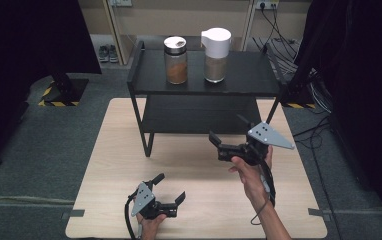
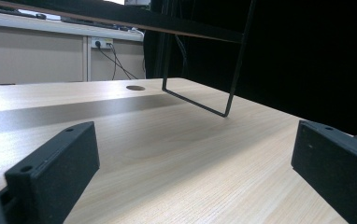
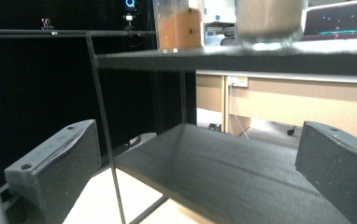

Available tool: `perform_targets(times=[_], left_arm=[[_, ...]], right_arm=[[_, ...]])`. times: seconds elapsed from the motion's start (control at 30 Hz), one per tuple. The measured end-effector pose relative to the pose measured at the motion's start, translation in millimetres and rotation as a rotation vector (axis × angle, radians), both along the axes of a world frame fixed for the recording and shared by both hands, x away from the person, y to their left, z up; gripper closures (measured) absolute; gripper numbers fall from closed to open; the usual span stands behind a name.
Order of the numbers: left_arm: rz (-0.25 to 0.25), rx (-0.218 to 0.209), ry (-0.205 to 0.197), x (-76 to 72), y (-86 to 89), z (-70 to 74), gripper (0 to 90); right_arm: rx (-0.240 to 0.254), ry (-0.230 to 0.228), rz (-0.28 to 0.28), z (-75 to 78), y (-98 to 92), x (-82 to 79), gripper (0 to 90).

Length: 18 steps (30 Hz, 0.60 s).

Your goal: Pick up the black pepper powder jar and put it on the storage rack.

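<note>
Both jars (image 1: 176,61) sit on the rack's top shelf, well beyond both grippers' spread, empty fingers (image 1: 214,138).

Even overhead light brightens the pale surface (image 1: 129,150) in the high view, while dark curtains frame both sides. The rack (image 1: 204,82) throws a soft shadow beneath. In both gripper views the near fingers (image 3: 55,163) blur softly.

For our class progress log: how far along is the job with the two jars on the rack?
Done: nothing visibly; both jars, brown-filled and white-lidded, stand on the rack's top shelf. In hand: right gripper, open and empty, raised toward the rack. Left: gripping a jar; left gripper rests open on the table.
</note>
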<state>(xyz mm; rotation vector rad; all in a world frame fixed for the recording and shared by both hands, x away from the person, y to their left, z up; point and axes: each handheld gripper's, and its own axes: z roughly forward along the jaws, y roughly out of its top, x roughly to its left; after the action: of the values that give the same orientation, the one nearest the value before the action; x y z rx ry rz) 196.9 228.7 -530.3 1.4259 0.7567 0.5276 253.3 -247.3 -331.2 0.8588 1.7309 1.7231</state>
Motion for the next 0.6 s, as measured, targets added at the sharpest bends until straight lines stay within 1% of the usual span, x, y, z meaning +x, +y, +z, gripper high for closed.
perform_targets(times=[0.03, 0.07, 0.23, 0.37, 0.6], left_arm=[[0.0, 0.0, 0.0, 0.0, 0.0, 0.0, 0.4], [0.0, 0.0, -0.001, -0.1, 0.0, -0.1, 0.4], [0.0, 0.0, 0.0, 0.0, -0.1, 0.0, 0.4], [0.0, 0.001, 0.0, 0.1, -0.3, 0.1, 0.4], [0.0, 0.0, 0.0, 0.1, -0.1, 0.0, 0.4]], right_arm=[[0.0, 0.0, 0.0, 0.0, 0.0, 0.0, 0.4], [-0.002, 0.007, -0.001, -8.7, -1.8, -2.9, 0.3], [-0.006, 0.03, 0.006, -28.4, -6.5, -7.9, 0.3], [-0.003, 0.038, 0.002, -40.4, -9.3, -11.1, 0.3], [-0.008, 0.039, 0.01, -56.3, -13.6, -20.3, 0.3]])
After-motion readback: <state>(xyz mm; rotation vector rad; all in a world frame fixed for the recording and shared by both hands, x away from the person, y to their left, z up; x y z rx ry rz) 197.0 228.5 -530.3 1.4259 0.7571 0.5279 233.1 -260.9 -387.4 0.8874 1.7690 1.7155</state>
